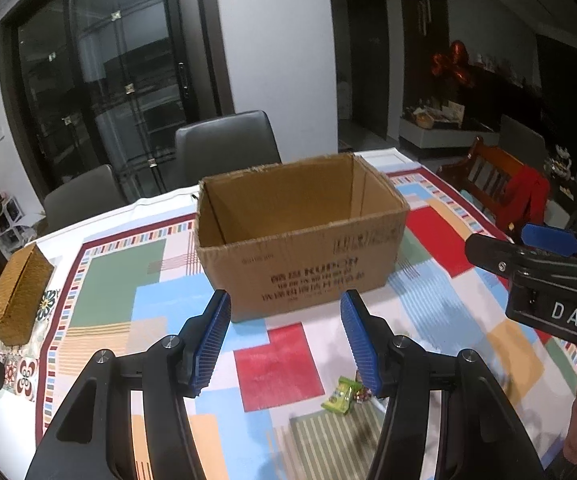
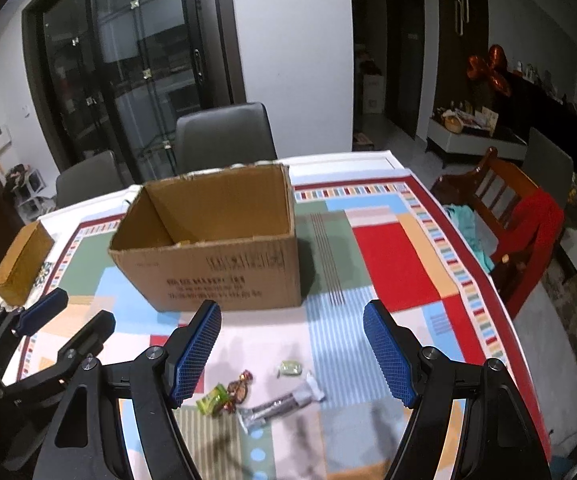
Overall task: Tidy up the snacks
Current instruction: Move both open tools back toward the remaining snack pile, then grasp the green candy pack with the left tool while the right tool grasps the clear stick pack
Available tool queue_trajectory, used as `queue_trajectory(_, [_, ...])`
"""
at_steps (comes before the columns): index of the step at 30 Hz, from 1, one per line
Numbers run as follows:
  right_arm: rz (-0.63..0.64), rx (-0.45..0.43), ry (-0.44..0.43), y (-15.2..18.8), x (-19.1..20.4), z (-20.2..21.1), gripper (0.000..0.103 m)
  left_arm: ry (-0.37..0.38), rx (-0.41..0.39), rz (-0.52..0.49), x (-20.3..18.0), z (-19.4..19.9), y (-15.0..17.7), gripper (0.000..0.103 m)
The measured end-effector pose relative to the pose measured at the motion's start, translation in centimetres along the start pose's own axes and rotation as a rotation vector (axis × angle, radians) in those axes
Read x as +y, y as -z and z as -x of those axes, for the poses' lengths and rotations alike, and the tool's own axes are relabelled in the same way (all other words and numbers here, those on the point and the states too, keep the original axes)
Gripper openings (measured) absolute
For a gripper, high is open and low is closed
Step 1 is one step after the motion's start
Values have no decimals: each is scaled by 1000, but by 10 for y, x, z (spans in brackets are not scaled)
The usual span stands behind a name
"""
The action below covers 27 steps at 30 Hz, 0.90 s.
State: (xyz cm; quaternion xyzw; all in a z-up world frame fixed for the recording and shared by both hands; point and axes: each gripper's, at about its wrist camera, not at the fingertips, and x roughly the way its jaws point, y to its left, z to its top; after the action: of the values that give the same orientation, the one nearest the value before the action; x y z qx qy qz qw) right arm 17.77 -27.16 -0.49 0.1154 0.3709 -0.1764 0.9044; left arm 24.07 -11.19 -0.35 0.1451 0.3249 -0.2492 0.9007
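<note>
Snacks (image 2: 260, 394) loose on tablecloth (image 2: 400, 264), cardboard box (image 2: 216, 248) behind; left tongs (image 1: 286, 344), right tongs (image 2: 292, 354) apart, empty.

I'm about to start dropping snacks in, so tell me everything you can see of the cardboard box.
The cardboard box is plain brown corrugated card with dark print on its near wall and no flaps at its ragged top rim. It stands upright and open-topped on the patchwork tablecloth, towards the far side, beyond the loose snacks. Its inner walls look bare; most of the floor is hidden. Neither gripper touches it.
</note>
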Motion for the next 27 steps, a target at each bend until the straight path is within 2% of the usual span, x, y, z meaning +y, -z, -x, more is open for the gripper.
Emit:
queue_trajectory(15, [-100, 198, 55, 37, -5, -37, 75, 80, 69, -108, -15, -25, 37, 56])
queue_trajectory(27, [-248, 415, 73, 66, -12, -74, 74, 146, 144, -238, -32, -50, 60, 56])
